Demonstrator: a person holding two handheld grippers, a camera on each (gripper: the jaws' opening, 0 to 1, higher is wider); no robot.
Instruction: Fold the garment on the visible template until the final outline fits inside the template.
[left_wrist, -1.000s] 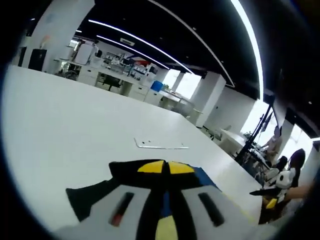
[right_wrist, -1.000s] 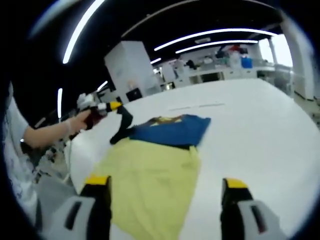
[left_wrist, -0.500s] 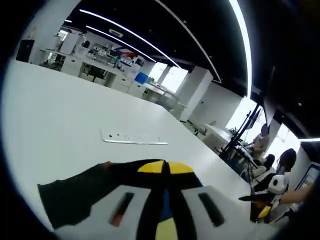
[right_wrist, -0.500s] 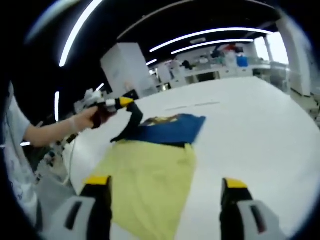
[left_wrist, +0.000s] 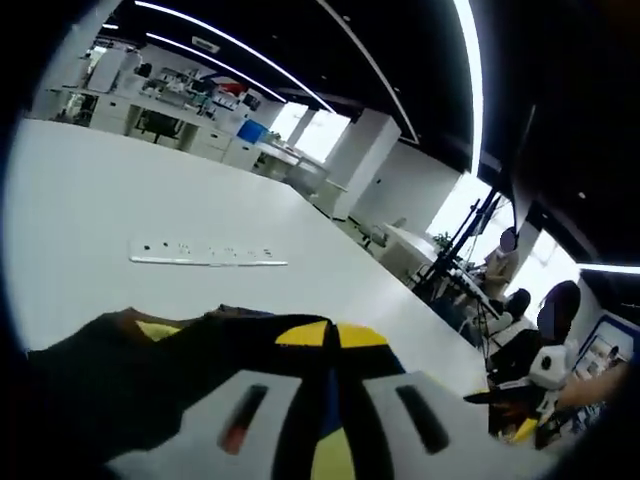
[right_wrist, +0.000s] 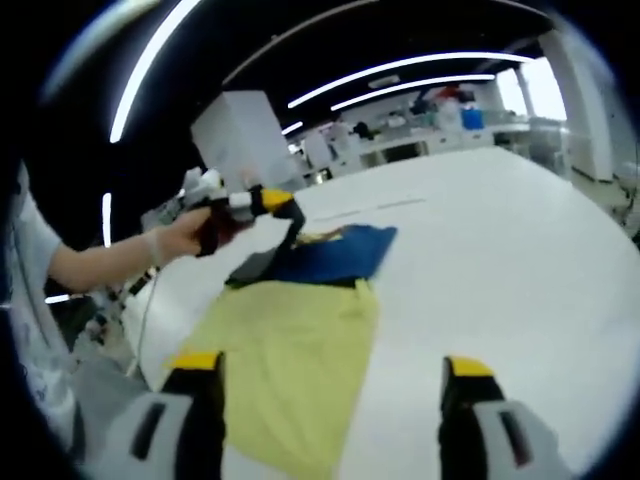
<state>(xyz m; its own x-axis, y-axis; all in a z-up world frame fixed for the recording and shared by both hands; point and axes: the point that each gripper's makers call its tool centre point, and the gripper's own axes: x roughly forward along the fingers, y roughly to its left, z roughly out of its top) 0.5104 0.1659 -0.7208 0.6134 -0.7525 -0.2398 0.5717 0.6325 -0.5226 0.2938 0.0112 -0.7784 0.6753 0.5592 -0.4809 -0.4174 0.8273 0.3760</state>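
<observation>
The garment lies flat on the white table (right_wrist: 500, 240): a yellow body (right_wrist: 290, 345), a blue upper part (right_wrist: 335, 255) and a black sleeve (right_wrist: 255, 265). My left gripper (right_wrist: 282, 206), held in a gloved hand, is shut on the black sleeve and lifts its end above the blue part. In the left gripper view its yellow-tipped jaws (left_wrist: 331, 335) are pressed together on the black fabric (left_wrist: 120, 370). My right gripper (right_wrist: 330, 400) hovers open over the yellow hem, touching nothing, and also appears small as the right gripper (left_wrist: 512, 408). A thin template strip (left_wrist: 205, 255) lies beyond the garment.
The person's forearm (right_wrist: 100, 265) reaches in from the left. The table's bare surface stretches to the right of the garment. Other people (left_wrist: 497, 268) and a tripod stand beyond the table's far corner. Desks and shelves line the room's back wall (left_wrist: 170, 95).
The left gripper has carried the black sleeve upward and inward, over the blue part. The sleeve now hangs lifted off the table. The right gripper has stayed open and nearly still.
</observation>
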